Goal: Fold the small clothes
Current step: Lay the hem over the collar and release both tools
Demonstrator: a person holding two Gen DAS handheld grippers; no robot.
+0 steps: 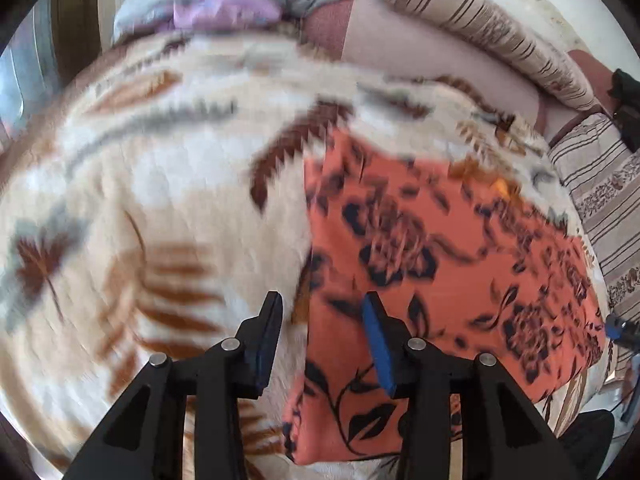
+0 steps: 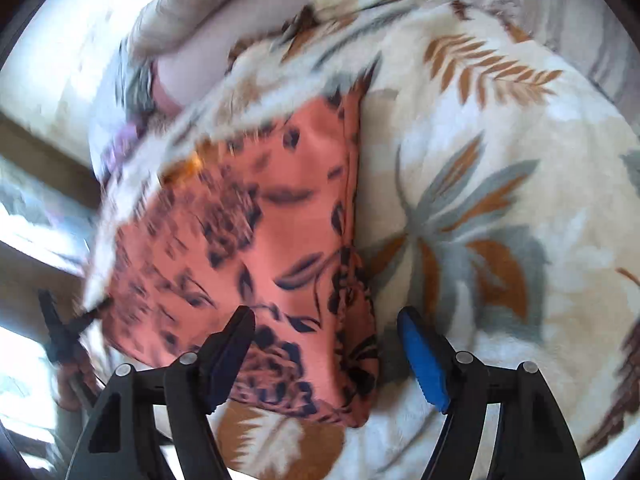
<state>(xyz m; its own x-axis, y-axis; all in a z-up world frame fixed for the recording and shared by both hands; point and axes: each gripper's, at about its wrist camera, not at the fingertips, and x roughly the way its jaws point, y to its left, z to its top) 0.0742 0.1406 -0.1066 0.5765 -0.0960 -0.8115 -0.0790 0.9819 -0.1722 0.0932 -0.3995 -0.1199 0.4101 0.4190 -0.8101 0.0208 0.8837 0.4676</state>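
An orange garment (image 1: 432, 264) with a dark floral print lies flat on a cream leaf-patterned blanket (image 1: 160, 200). My left gripper (image 1: 324, 304) is open and empty, hovering over the garment's left edge. In the right wrist view the same garment (image 2: 256, 248) lies left of centre on the blanket (image 2: 500, 160). My right gripper (image 2: 326, 320) is open and empty above the garment's near right corner. The left gripper (image 2: 68, 324) shows at the far left edge of that view, blurred. Both views are motion-blurred.
Grey and purple bedding (image 1: 224, 4) is bunched at the far end of the bed. A striped beige cushion (image 1: 500, 36) runs along the right side, with a pink sheet (image 1: 420, 52) beside it. The right gripper's tip (image 1: 620, 328) shows at the right edge.
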